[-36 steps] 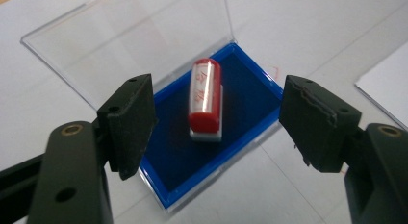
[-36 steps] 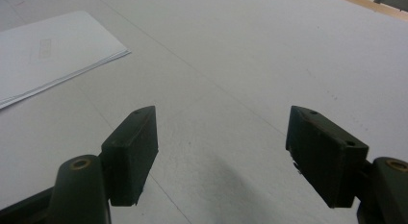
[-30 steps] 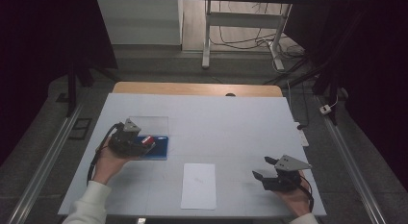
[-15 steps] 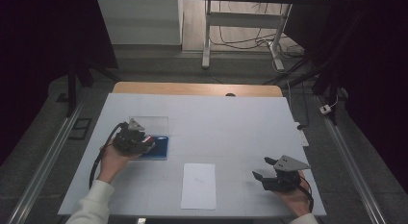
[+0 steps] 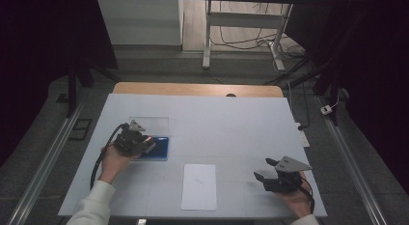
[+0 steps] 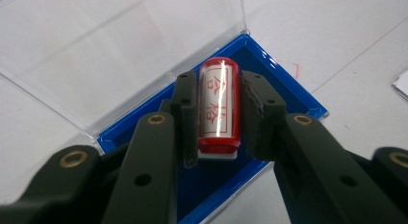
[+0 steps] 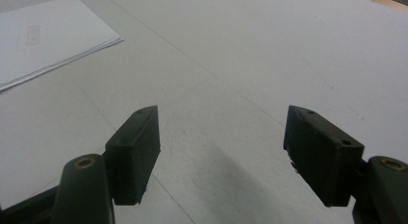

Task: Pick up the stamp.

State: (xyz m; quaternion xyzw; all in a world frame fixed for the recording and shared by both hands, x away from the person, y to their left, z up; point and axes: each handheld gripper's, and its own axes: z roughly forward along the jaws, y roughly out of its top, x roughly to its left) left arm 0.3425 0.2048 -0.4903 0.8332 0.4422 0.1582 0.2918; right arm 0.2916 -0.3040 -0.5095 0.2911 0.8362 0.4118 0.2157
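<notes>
A red cylinder stamp (image 6: pixel 219 106) with red characters on its white label lies between the pads of my left gripper (image 6: pixel 219 84). The jaws have just been closing and now press on both its sides. Under it is a blue ink-pad case (image 6: pixel 288 89) with its clear lid (image 6: pixel 120 51) folded open. In the high view the left gripper (image 5: pixel 147 144) is over the blue case (image 5: pixel 161 148) at the table's left. My right gripper (image 5: pixel 262 168) rests near the front right, jaws wide apart; between them (image 7: pixel 221 123) is bare table.
A white sheet of paper (image 5: pixel 199 186) lies near the front edge between the hands, also at the upper left of the right gripper view (image 7: pixel 43 36). The white tabletop (image 5: pixel 231 123) ends in a wooden strip at the back. Floor rails run along both sides.
The left hand has shifted slightly over the blue case. The right gripper has stayed where it was.
</notes>
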